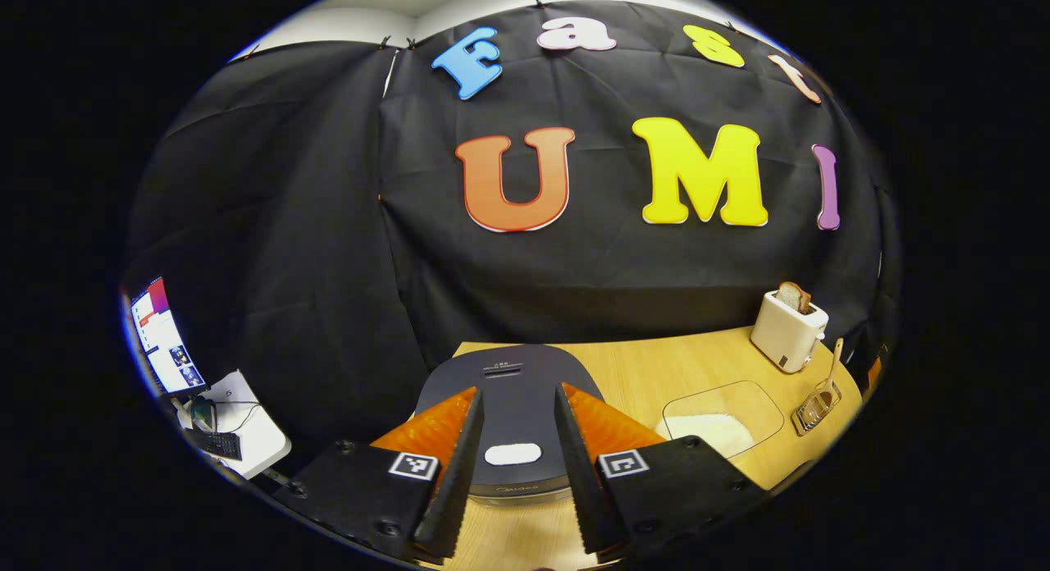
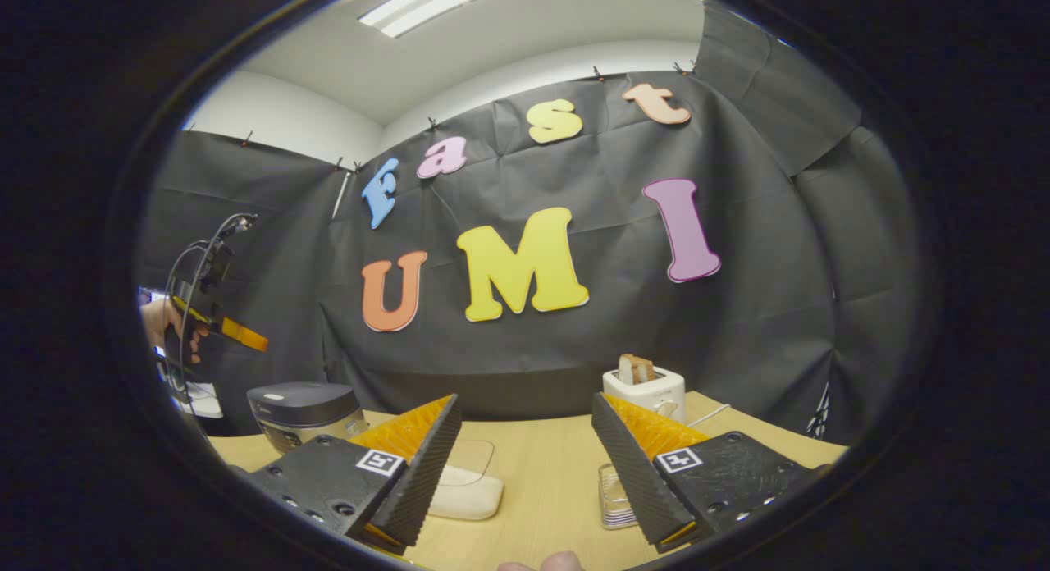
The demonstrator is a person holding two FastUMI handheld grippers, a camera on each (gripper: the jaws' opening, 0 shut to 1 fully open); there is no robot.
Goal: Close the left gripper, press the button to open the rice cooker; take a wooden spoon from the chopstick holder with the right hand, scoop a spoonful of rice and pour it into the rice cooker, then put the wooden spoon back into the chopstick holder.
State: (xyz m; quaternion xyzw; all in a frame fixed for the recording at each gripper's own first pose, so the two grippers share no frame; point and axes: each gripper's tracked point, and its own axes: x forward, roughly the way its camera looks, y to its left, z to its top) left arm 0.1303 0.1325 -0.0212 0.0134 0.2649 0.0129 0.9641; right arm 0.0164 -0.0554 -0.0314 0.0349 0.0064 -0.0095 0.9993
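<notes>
The desk (image 1: 640,366) is pale wood and carries everything, set against the booth's black wall. The cooker (image 1: 513,415) is the landmark: a dark, rounded body with its lid down, standing at the desk's left end in the left gripper view. On the lid's near edge sits the pale oval button (image 1: 513,454), uncovered.

The left claw (image 1: 517,472) hangs just above the cooker, released, its two fingers (image 1: 459,472) spread to either side of the button and not touching it. In the right gripper view this same claw (image 2: 242,335) shows far off, up and left of the cooker (image 2: 303,411), with a hand (image 2: 164,325) holding it and cables looping above.

The right claw (image 2: 525,472) is released too, fingers (image 2: 418,472) wide apart, over the desk (image 2: 541,472) to the right of the cooker and gripping nothing.

Well to the right of the cooker, at the back of the desk, a white toaster (image 1: 787,329) stands with a slice of bread (image 1: 793,296) poking up. Just right of the cooker lies a clear tray (image 1: 722,415) with a heap of white rice (image 1: 709,431) in it. Beyond the tray, farther right of the cooker, is the clear holder (image 1: 814,408), and the spoon (image 1: 833,366) stands in it, handle slanting up toward the toaster.

Left of the cooker, off the desk, a lit screen (image 1: 164,341) stands beside a small white table (image 1: 246,423).
</notes>
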